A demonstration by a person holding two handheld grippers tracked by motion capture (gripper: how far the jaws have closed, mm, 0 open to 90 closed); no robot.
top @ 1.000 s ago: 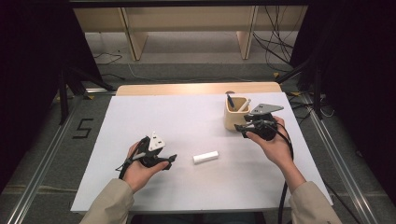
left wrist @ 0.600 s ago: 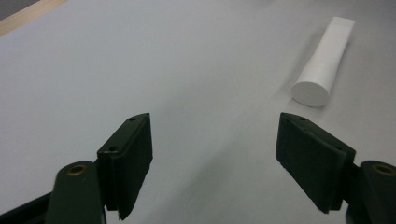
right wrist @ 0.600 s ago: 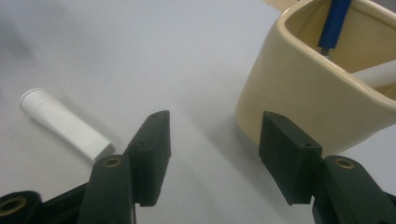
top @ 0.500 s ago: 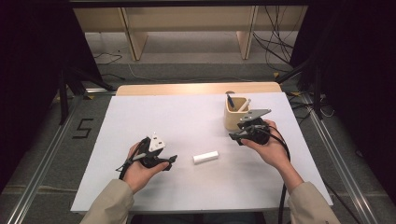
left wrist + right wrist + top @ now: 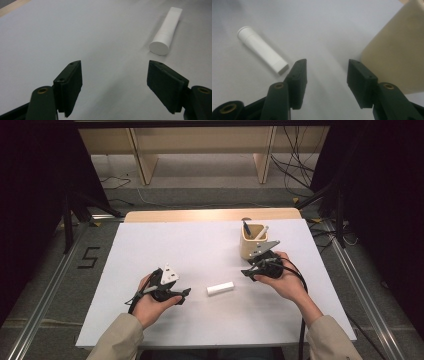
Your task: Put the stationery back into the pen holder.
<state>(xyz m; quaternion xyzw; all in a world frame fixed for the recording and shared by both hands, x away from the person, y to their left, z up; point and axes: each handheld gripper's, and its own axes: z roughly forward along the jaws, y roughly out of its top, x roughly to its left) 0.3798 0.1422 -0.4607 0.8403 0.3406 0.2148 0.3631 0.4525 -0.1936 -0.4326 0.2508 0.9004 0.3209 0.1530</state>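
- The left gripper (image 5: 183, 293) has a black body with a pale grey three-cornered plate on top, dotted with small dark holes.
- The right gripper (image 5: 248, 272) is black too, and its three-cornered plate is a darker grey.
- Each jaw is a flat, matte black block with two small holes at its tip, mounted on a black arm with a brass-coloured bushing.
- A black cable trails from each gripper.
- Both sleeves are beige.
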